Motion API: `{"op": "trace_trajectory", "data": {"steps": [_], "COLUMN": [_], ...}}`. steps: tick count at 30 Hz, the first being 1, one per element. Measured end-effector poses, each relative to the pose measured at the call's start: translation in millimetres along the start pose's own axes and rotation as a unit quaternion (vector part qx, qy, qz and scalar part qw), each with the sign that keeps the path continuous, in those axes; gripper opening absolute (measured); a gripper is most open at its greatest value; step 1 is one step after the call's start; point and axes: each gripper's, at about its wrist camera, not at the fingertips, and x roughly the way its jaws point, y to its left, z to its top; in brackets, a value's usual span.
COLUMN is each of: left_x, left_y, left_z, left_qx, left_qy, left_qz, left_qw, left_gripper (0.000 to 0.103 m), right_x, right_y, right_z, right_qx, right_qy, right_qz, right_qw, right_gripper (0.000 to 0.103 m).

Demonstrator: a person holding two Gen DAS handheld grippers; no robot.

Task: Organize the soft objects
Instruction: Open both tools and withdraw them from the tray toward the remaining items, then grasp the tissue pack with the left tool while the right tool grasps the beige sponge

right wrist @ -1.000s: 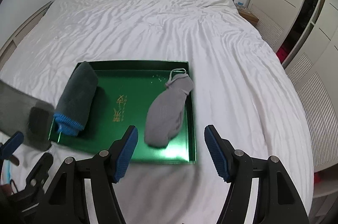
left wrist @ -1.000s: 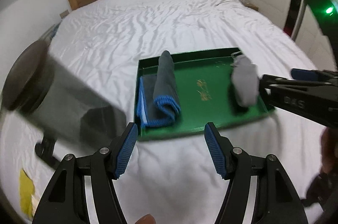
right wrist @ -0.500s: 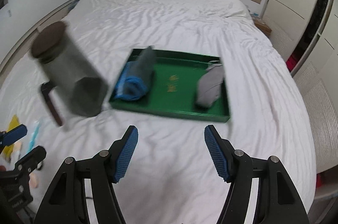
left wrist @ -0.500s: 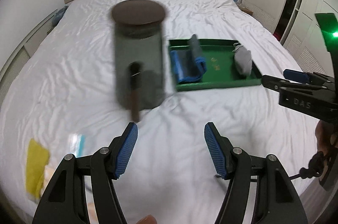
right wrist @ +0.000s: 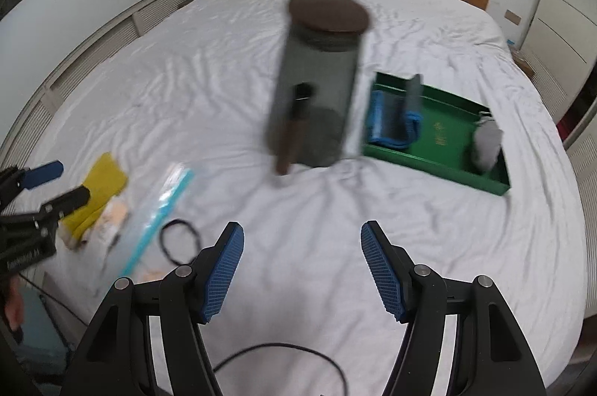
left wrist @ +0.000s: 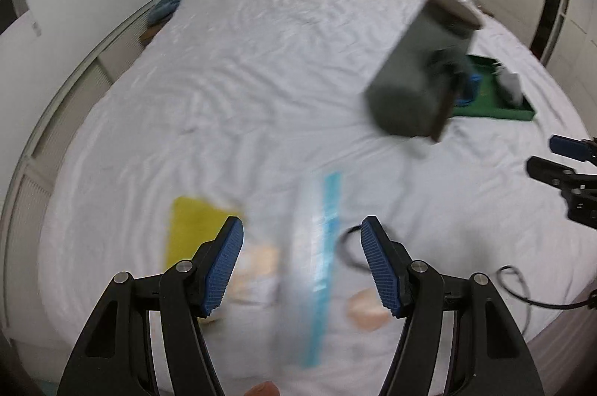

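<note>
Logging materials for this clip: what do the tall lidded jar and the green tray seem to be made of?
Jar: likely tinted glass or clear plastic, since its grey wall looks see-through; its dark matte lid is unclear through blur. Green tray: probably lacquered plastic or metal, glossy with gold markings.

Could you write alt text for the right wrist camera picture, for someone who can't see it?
An open gripper with blue pads hangs empty over a white bed. Ahead stands a blurred dark lidded jar beside a green tray holding a blue-edged towel and a grey sock.
</note>
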Motion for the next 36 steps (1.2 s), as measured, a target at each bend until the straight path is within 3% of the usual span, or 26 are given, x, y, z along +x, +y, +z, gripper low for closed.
{"op": "trace_trajectory", "data": {"steps": [6,10,21,36], "left_x": [16,28,83,143], "left_y": [60,78,76,70], "left_z": [-22,-34,-64,-72], "left_qx": [-0.016,-0.024,-0.037,-0.031], "left_qy": [0.033,0.05,0.116,0.157], "left_qz": [-0.021,-0.066,-0.125,-0.121], "left_qw": [0.9991,0.9963,0.9847,0.9797], "left_gripper": [0.06,0.06,0.06,0.06], "right_x": [13,34,99,141], "right_y": [49,78,113,133], "right_z": [-10,-23,-51,-78], "right_qx": [0.008,0.012,0.011,0.026], "right_qy": [0.018,0.038,0.077,0.101], "right_qz": [0.025,0.047,0.074,0.08], "right_qw": [0.999,0.998,0.994,0.991], "right_gripper": [0.066,0.066,0.066,0.065]}}
